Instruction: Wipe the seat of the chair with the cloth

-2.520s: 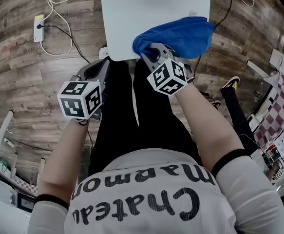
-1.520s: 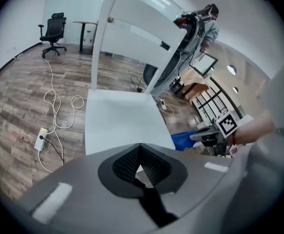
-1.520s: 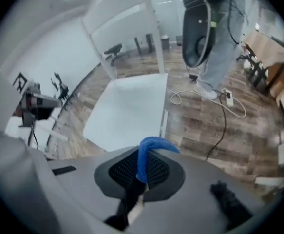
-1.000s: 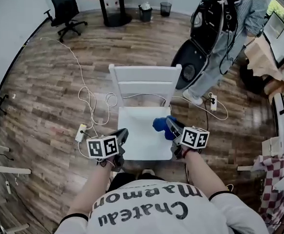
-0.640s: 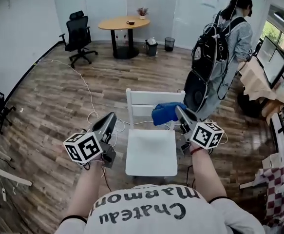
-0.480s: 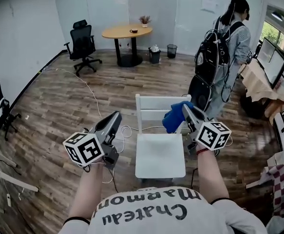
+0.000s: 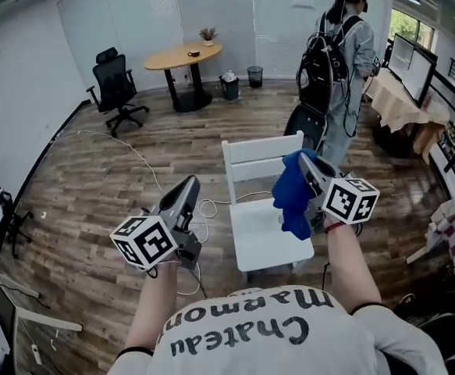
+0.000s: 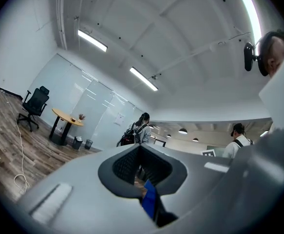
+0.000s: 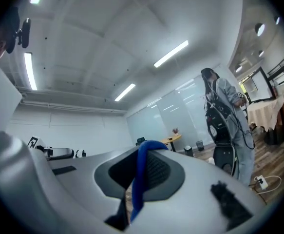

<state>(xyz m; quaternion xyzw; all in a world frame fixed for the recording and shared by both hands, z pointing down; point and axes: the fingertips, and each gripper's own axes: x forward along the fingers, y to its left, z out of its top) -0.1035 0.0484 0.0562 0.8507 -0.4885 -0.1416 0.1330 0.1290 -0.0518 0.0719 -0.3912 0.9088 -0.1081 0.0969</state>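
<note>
A white wooden chair [image 7: 268, 237] stands on the plank floor in front of me, its seat bare. My right gripper [image 7: 308, 167] is raised above the seat's right side and is shut on a blue cloth [image 7: 291, 195], which hangs down in folds in the air over the seat. In the right gripper view the cloth [image 9: 141, 179] shows as a blue strip pinched between the jaws. My left gripper [image 7: 190, 187] is held up left of the chair, apart from it, shut with nothing in it. The left gripper view catches a bit of the cloth [image 8: 150, 202] beyond its jaws.
A person with a backpack [image 7: 338, 49] stands behind the chair at the right. A round wooden table [image 7: 183, 55] and a black office chair [image 7: 114, 80] are at the back left. White cables [image 7: 204, 208] lie on the floor left of the chair. Desks [image 7: 399, 100] line the right wall.
The cloth was down on the seat; now my right gripper holds it lifted off and hanging. Both grippers have come up, and the view has risen from straight down to across the room.
</note>
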